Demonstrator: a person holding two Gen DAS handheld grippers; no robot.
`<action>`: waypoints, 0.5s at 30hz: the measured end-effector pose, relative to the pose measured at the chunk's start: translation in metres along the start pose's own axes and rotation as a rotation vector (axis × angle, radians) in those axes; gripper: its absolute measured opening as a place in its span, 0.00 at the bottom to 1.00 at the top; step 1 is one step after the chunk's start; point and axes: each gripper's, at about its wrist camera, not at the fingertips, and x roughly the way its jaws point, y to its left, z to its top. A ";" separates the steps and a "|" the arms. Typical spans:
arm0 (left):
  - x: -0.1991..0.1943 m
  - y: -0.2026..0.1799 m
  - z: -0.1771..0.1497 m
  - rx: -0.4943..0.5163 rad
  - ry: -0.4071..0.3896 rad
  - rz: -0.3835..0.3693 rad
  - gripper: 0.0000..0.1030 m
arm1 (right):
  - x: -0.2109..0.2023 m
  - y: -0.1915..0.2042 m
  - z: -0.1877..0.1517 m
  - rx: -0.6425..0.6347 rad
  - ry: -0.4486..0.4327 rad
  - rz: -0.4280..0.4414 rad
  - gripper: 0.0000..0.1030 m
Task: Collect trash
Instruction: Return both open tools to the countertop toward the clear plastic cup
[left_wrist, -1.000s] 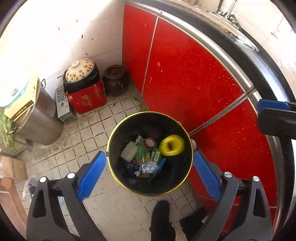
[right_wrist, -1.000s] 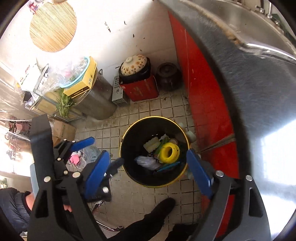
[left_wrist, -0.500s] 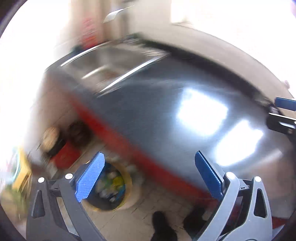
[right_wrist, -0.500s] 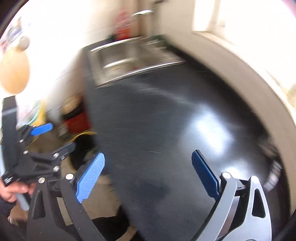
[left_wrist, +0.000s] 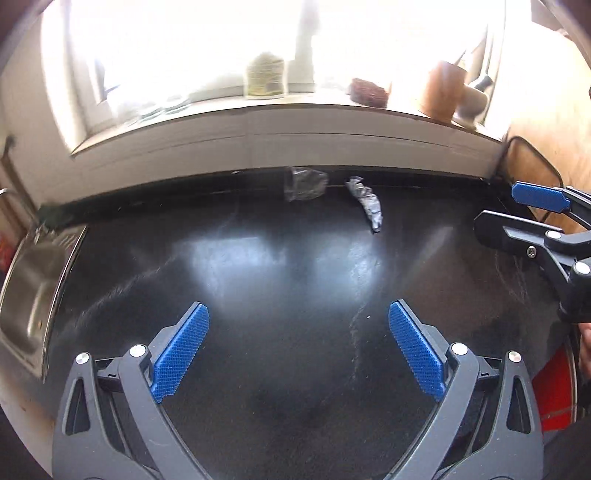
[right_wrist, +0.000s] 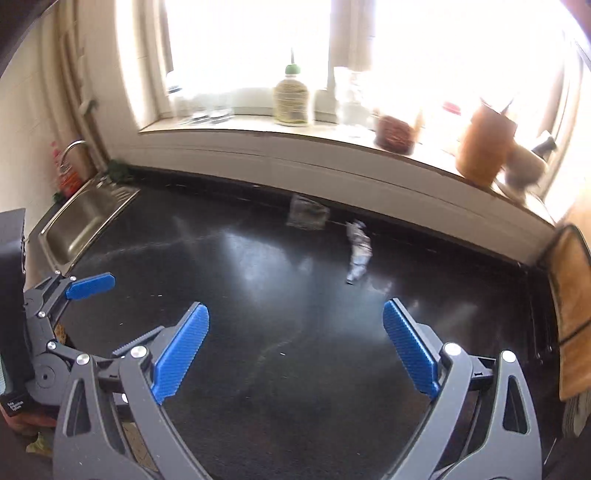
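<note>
Your left gripper (left_wrist: 297, 352) and right gripper (right_wrist: 295, 349) both hold their fingers spread, empty, above the black surface (left_wrist: 258, 295). At its back edge lie a crumpled foil wrapper (left_wrist: 365, 203) and clear plastic bag (left_wrist: 304, 182): light, crushable; pinch each across its middle.

Both wrist cameras looked down and forward across black counter (left_wrist: 280, 369) toward bright window sill (right_wrist: 332, 144), from near counter's front edge. Right view sat rightward of left; shared sink (right_wrist: 85, 218), bottle (left_wrist: 266, 75), two wrappers.
</note>
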 end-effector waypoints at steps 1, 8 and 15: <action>0.003 -0.005 0.002 0.009 0.003 -0.009 0.92 | -0.001 -0.009 -0.001 0.017 0.003 0.001 0.89; 0.020 -0.012 0.013 0.021 0.020 -0.016 0.92 | 0.015 -0.030 0.000 0.045 0.025 -0.008 0.89; 0.046 -0.012 0.028 0.024 0.037 -0.007 0.92 | 0.034 -0.043 0.010 0.049 0.046 -0.010 0.89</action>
